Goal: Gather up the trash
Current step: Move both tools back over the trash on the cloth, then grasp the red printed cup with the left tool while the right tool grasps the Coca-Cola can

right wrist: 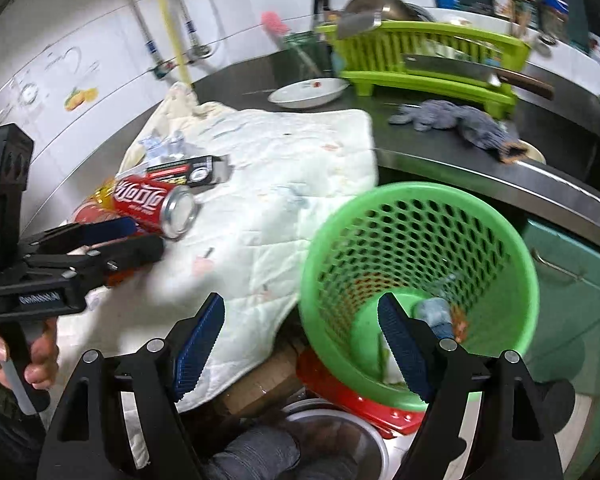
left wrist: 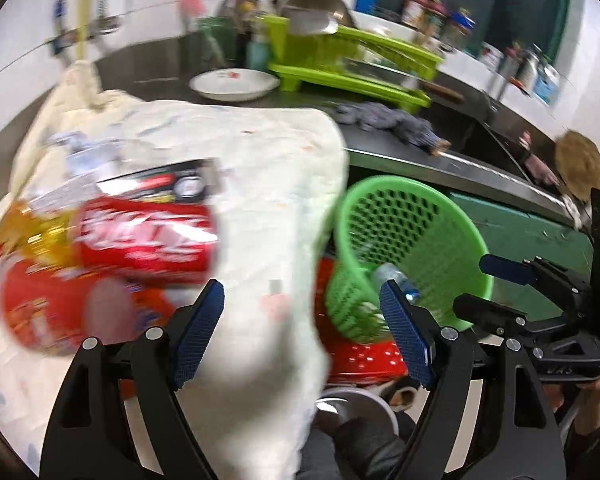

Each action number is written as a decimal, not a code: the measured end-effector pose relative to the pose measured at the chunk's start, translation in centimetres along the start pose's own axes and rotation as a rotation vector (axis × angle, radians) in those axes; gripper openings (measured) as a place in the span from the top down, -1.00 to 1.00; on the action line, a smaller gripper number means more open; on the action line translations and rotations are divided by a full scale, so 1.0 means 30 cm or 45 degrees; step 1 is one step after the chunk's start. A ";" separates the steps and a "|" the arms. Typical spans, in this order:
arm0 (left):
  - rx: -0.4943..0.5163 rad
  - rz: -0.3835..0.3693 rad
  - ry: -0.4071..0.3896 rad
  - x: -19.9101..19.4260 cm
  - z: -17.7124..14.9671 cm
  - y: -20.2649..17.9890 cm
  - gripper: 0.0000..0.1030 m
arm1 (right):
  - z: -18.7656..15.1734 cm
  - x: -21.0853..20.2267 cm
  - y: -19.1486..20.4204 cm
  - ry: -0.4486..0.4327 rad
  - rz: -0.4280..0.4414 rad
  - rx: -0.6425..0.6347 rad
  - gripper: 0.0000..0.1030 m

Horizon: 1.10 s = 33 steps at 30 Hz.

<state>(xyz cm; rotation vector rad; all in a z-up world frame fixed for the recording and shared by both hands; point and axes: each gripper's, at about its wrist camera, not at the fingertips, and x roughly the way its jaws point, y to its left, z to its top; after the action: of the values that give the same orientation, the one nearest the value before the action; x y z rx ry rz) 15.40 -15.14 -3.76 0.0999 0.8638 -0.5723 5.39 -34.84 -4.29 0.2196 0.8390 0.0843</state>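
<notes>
A red cola can [right wrist: 156, 204] [left wrist: 148, 236] lies on its side on a white quilted cloth [right wrist: 284, 168]. A black carton [right wrist: 188, 172], crumpled clear plastic [right wrist: 164, 146] and a red-and-yellow wrapper [right wrist: 94, 202] lie beside it. To the right, lower than the counter, a green perforated basket [right wrist: 420, 232] [left wrist: 396, 216] holds a plastic bottle [right wrist: 436, 312] and scraps. My left gripper [left wrist: 303, 332] [right wrist: 148, 234] is open just in front of the can, holding nothing. My right gripper [right wrist: 302, 344] [left wrist: 470, 284] is open, with one finger over the basket's rim and the other over the cloth.
On the steel counter [right wrist: 460, 168] behind are a green dish rack [right wrist: 428, 60] with a cleaver [right wrist: 460, 68], a white plate [right wrist: 308, 92] and a grey rag [right wrist: 456, 120]. Under the basket are a red perforated crate [right wrist: 340, 392], a cardboard box [right wrist: 260, 384] and a steel bowl [right wrist: 340, 440].
</notes>
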 end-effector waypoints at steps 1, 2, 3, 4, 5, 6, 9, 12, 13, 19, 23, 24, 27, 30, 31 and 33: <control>-0.020 0.019 -0.015 -0.025 -0.007 0.031 -0.54 | 0.007 0.009 0.018 0.003 0.010 -0.016 -0.48; -0.035 0.030 -0.024 -0.041 -0.014 0.053 -0.54 | 0.017 0.022 0.039 0.008 0.021 -0.035 -0.48; -0.051 0.041 -0.033 -0.059 -0.020 0.076 -0.54 | 0.025 0.032 0.052 0.012 0.028 -0.047 -0.48; -0.069 0.052 -0.042 -0.075 -0.027 0.096 -0.54 | 0.036 0.043 0.069 0.017 0.040 -0.062 -0.48; -0.099 0.074 -0.054 -0.098 -0.036 0.130 -0.54 | 0.045 0.052 0.083 0.020 0.052 -0.076 -0.48; -0.116 0.085 -0.060 -0.111 -0.043 0.149 -0.54 | 0.052 0.058 0.095 0.022 0.060 -0.087 -0.48; -0.214 0.141 -0.074 -0.157 -0.061 0.235 -0.54 | 0.081 0.087 0.137 0.028 0.087 -0.133 -0.48; -0.304 0.199 -0.086 -0.186 -0.065 0.304 -0.54 | 0.110 0.114 0.171 0.036 0.116 -0.172 -0.48; -0.336 0.218 -0.090 -0.195 -0.068 0.327 -0.60 | 0.122 0.124 0.181 0.039 0.123 -0.185 -0.48; -0.615 0.275 -0.094 -0.214 -0.079 0.465 -0.68 | 0.188 0.186 0.241 0.053 0.172 -0.268 -0.48; -0.777 0.272 -0.096 -0.200 -0.086 0.516 -0.68 | 0.215 0.222 0.274 0.062 0.197 -0.302 -0.48; -0.818 0.279 -0.095 -0.195 -0.087 0.527 -0.68 | 0.220 0.229 0.282 0.062 0.203 -0.312 -0.48; -0.948 0.262 -0.096 -0.174 -0.091 0.556 -0.69 | 0.235 0.250 0.302 0.066 0.223 -0.336 -0.48; -1.044 0.254 -0.081 -0.139 -0.089 0.575 -0.69 | 0.248 0.267 0.317 0.069 0.231 -0.359 -0.48; -1.085 0.247 -0.071 -0.124 -0.093 0.579 -0.69 | 0.252 0.273 0.321 0.072 0.235 -0.367 -0.48; -1.127 0.250 -0.069 -0.108 -0.097 0.592 -0.69 | 0.259 0.282 0.329 0.075 0.242 -0.382 -0.48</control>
<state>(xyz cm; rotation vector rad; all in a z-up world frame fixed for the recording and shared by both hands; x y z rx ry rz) 20.86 2.18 -5.78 -0.6266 0.9746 0.0249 16.95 -25.12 -3.19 0.0136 0.8512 0.3933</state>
